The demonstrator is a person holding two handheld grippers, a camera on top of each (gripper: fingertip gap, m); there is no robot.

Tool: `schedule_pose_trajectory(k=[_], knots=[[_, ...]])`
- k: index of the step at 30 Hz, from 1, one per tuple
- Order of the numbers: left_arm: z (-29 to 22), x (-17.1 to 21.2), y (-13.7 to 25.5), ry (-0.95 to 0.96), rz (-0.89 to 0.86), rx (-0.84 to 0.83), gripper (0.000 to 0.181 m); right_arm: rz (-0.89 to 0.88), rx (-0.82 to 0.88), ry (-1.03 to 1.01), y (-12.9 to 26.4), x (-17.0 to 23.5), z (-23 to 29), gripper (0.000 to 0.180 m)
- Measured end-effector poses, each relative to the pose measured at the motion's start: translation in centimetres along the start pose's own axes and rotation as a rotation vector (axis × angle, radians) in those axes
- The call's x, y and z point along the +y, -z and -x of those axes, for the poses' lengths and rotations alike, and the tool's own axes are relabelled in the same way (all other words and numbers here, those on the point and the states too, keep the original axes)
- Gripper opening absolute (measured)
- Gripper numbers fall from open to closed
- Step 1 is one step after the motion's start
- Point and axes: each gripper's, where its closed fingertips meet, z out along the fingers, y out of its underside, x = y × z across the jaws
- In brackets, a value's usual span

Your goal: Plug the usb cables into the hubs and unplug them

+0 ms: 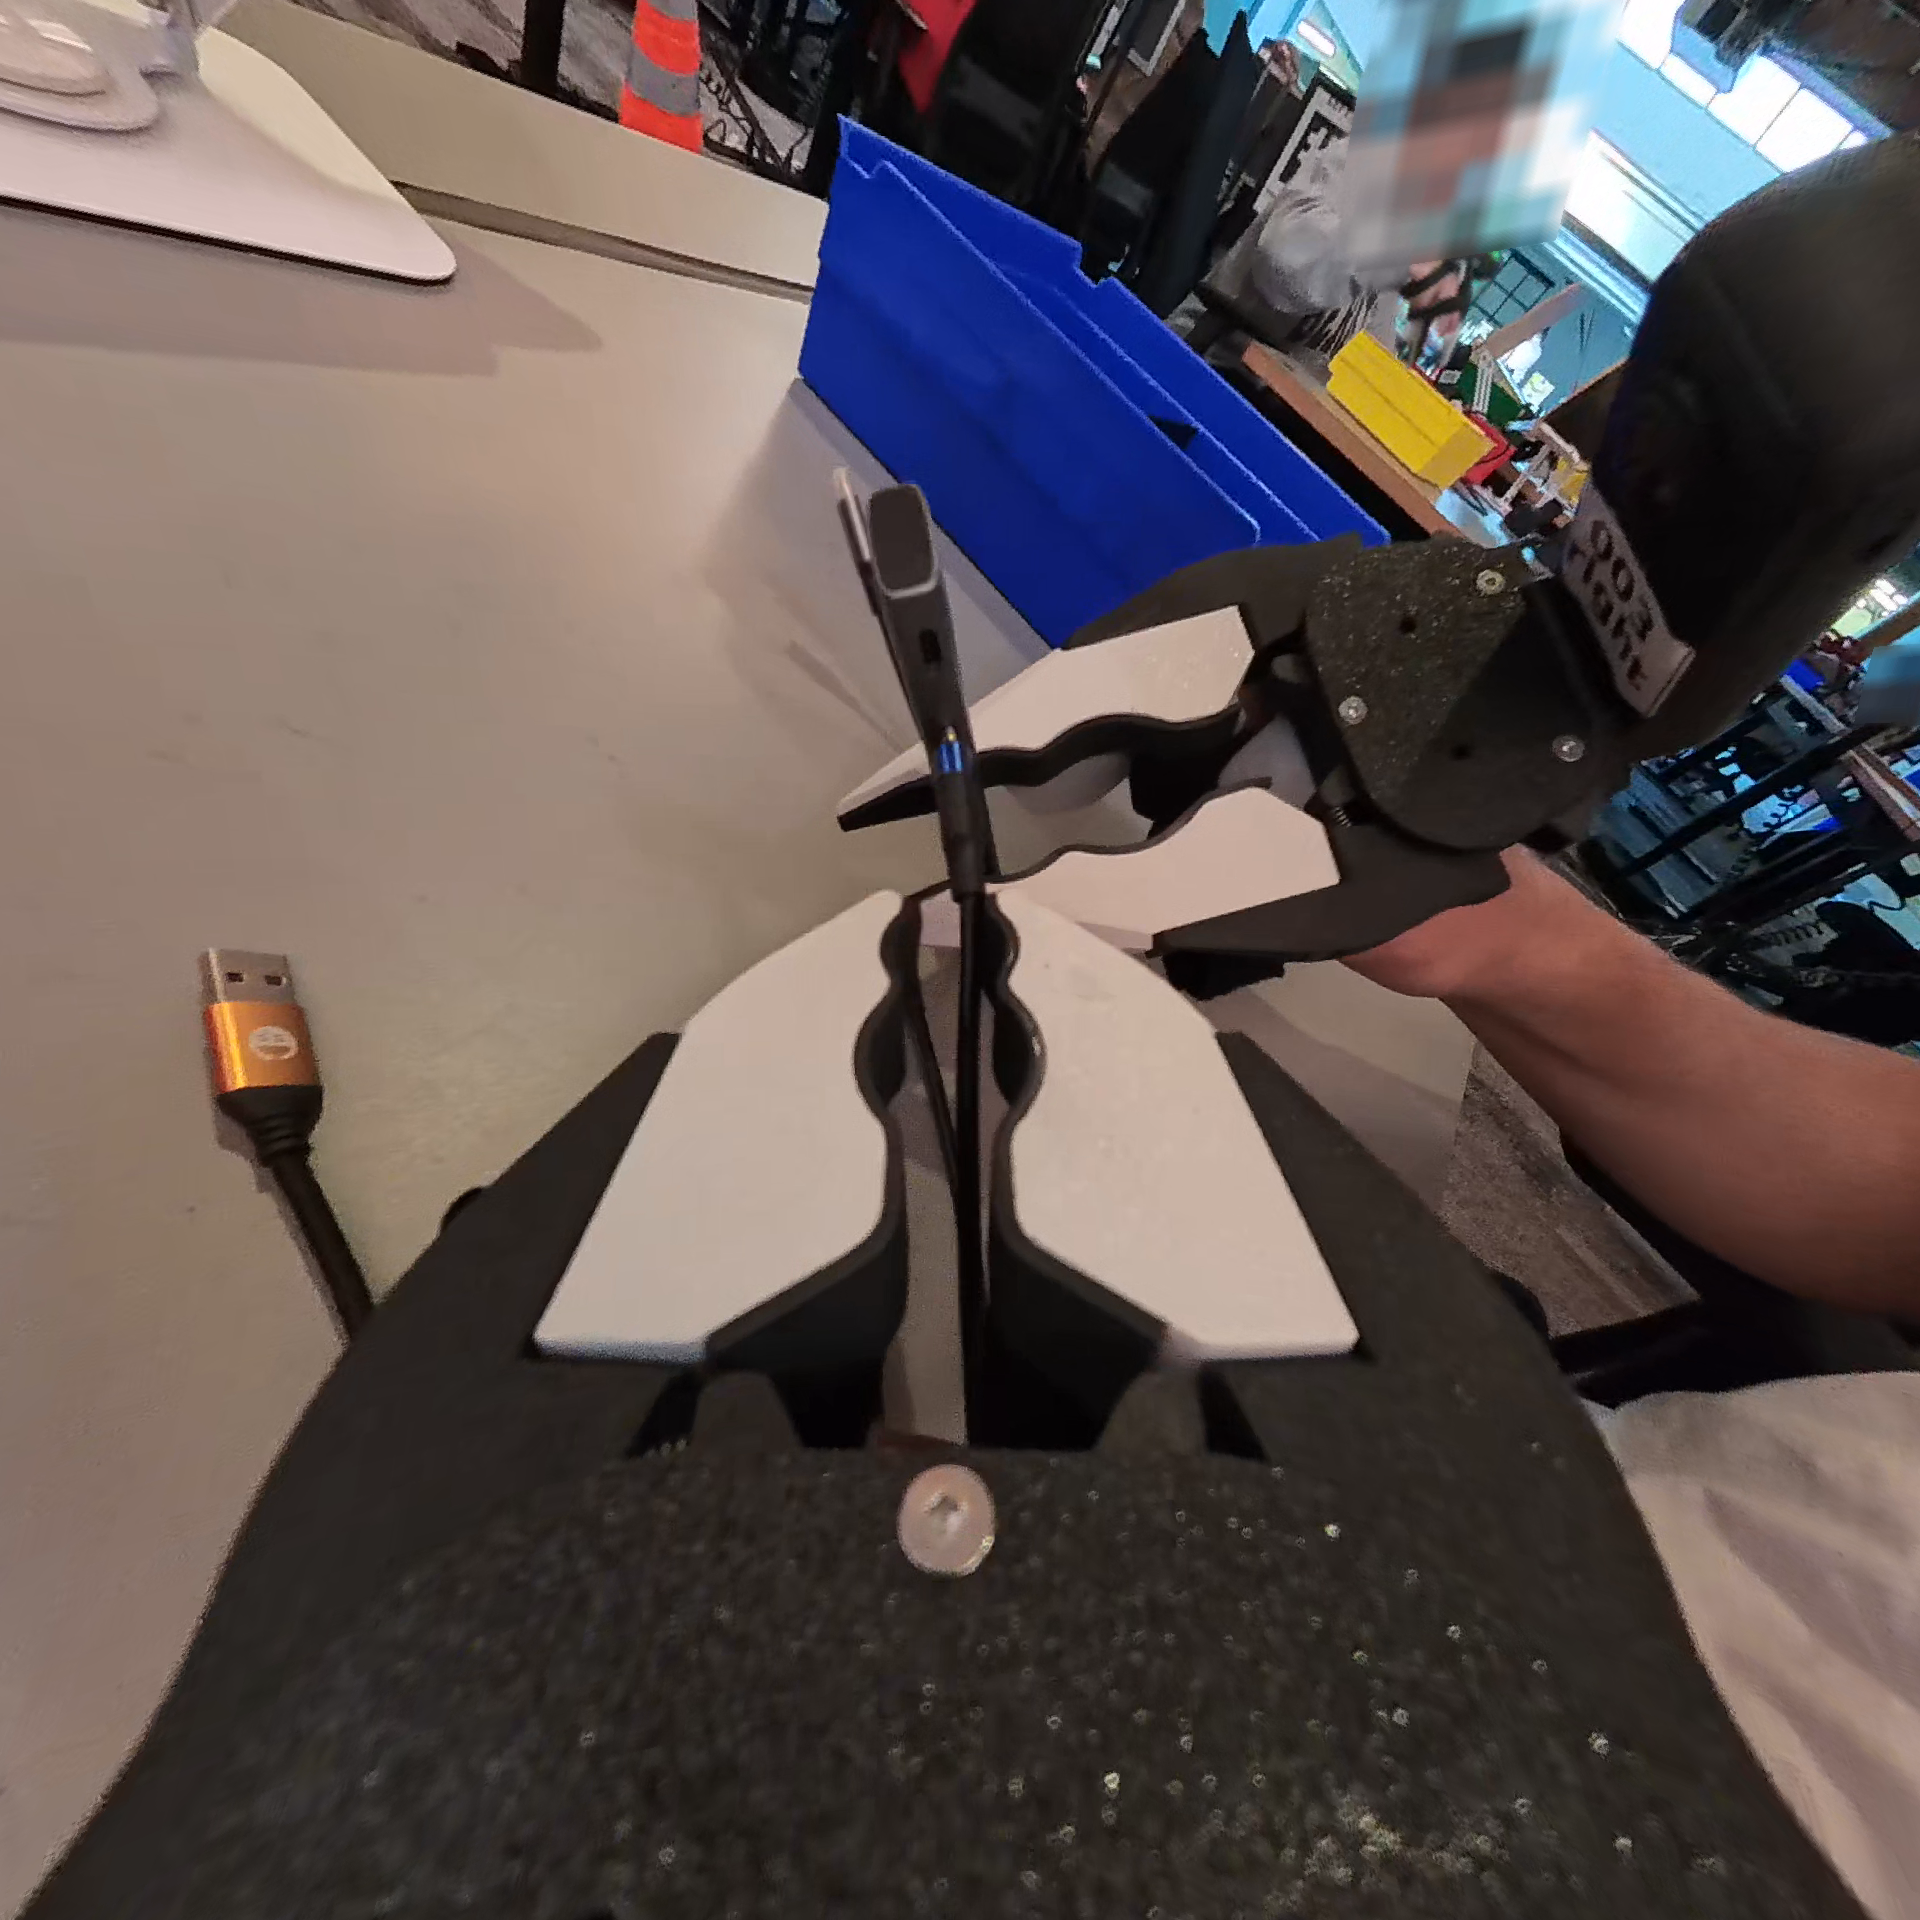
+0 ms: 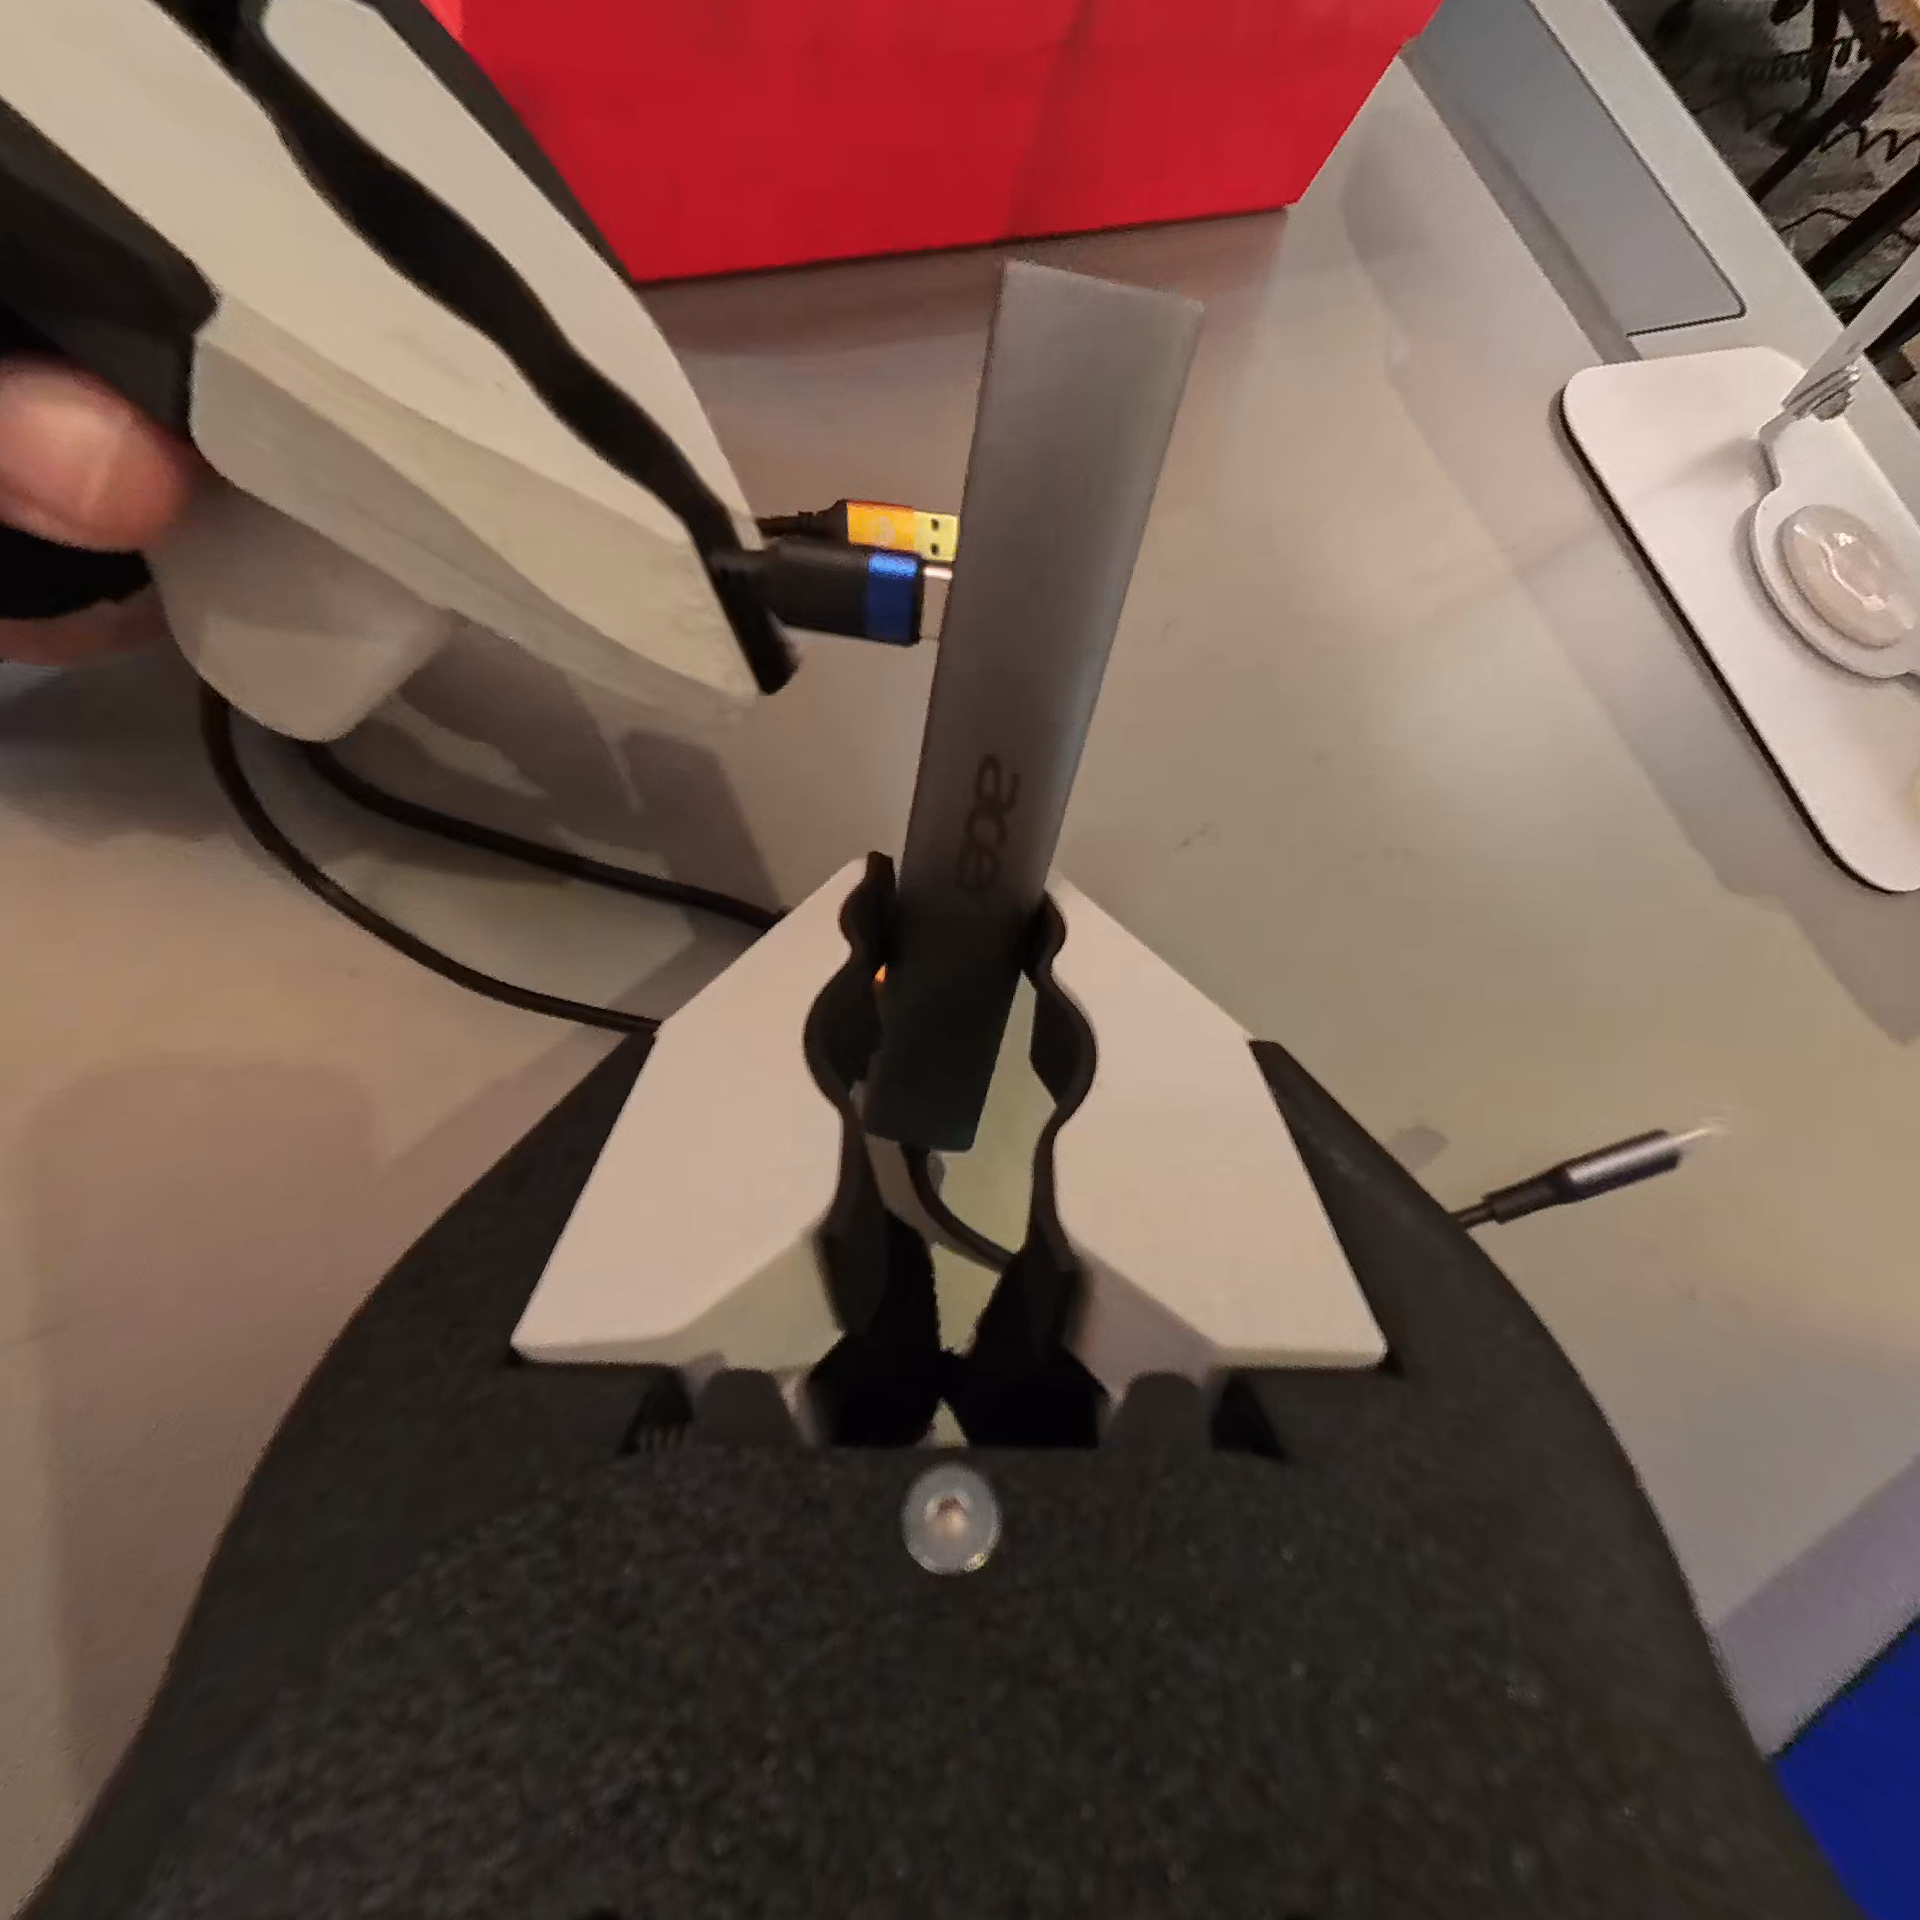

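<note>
The grey hub (image 2: pixel 1049 644) is held upright above the bench (image 2: pixel 1351 831), clamped near its lower end between the closed fingers of the right tongs (image 2: pixel 951 914). The blue-banded USB plug (image 2: pixel 862 597) is gripped by the left tongs (image 2: pixel 753 613), closed on the cable just behind the plug, and its metal tip is met with the hub's left edge; how far it is seated cannot be told. A second cable with an orange plug (image 1: pixel 255 1039) is seen lying flat on the bench, well apart from the hub. The hub's own lead (image 2: pixel 1579 1174) is trailed across the bench to the right. A blue bin (image 1: pixel 1039 416) is set near the bench's far edge.
</note>
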Motion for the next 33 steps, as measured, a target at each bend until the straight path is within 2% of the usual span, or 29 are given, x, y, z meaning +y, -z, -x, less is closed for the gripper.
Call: schedule_pose_trajectory(k=[3,9,10,12,17,25,33], knots=[[-0.1,-0.2,0.1,-0.005,-0.014,0.001,0.001,-0.009,-0.037,-0.032,0.0,-0.2,0.3,0.024],[-0.5,0.0,0.0,-0.07,0.037,-0.014,0.002,-0.096,-0.029,-0.108,0.0,-2.3,0.1,0.029],[-0.6,0.1,0.0,-0.075,0.038,-0.014,0.002,-0.095,-0.013,-0.109,-0.1,-2.6,-0.1,0.025],[-0.5,0.2,0.0,-0.077,0.041,-0.02,0.001,-0.077,0.006,-0.103,-0.3,-2.7,-0.3,0.018],[-0.2,0.4,0.1,-0.058,0.036,-0.034,0.001,-0.027,0.039,-0.048,-0.6,-2.3,-0.4,0.018],[-0.7,0.3,0.0,0.051,0.003,0.05,0.002,0.041,0.04,-0.009,-0.3,-1.4,-0.1,0.019],[-0.7,1.1,0.1,0.037,0.099,0.055,0.001,0.053,0.064,-0.014,-0.4,-1.1,0.3,0.018]])
